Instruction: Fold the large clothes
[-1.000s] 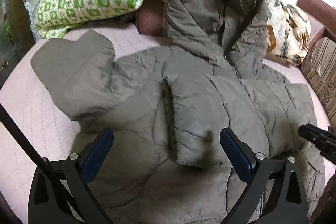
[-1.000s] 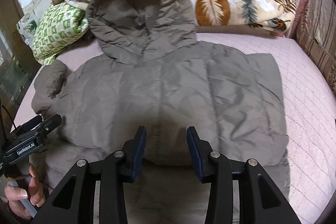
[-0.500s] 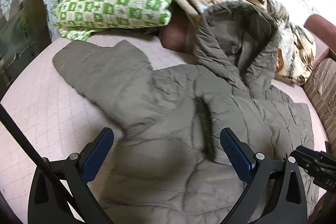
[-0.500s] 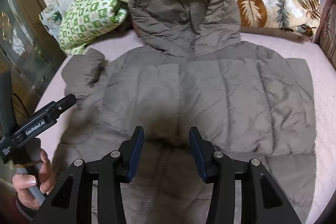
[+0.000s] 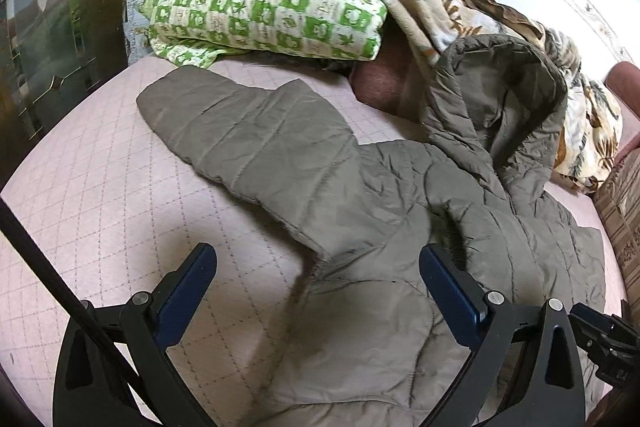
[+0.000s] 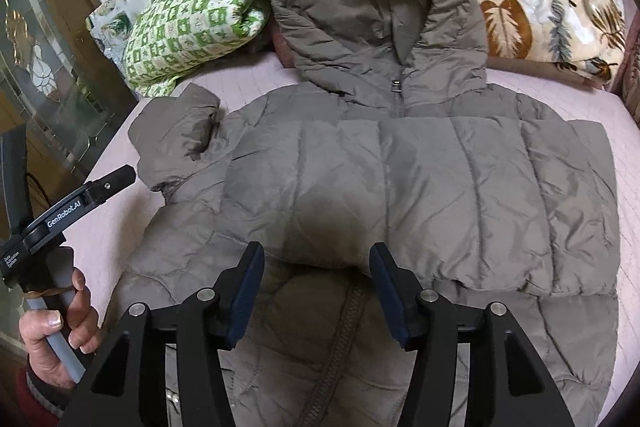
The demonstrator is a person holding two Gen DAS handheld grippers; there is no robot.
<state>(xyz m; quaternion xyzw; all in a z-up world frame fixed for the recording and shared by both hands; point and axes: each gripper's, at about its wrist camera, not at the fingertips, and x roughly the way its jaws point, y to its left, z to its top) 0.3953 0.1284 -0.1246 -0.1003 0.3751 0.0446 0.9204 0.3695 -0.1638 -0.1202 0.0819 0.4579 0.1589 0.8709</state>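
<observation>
Both empty, the left gripper (image 5: 318, 301) is hanging wide and the right gripper (image 6: 316, 297) has just been opening over the puffy, slippery-looking jacket (image 6: 420, 187) lying on the bed (image 5: 100, 187), its outstretched sleeve (image 5: 248, 139) looking the best hold.

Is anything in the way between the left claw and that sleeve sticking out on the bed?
Nothing visible. The left claw hangs open over the jacket, and the sleeve lies bare on the bed cover.

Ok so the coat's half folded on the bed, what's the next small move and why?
Probably bring the left gripper to the sleeve and fold it in: it lies spread on the bed, while the jacket's other side is already folded over. Both grippers are empty.
</observation>
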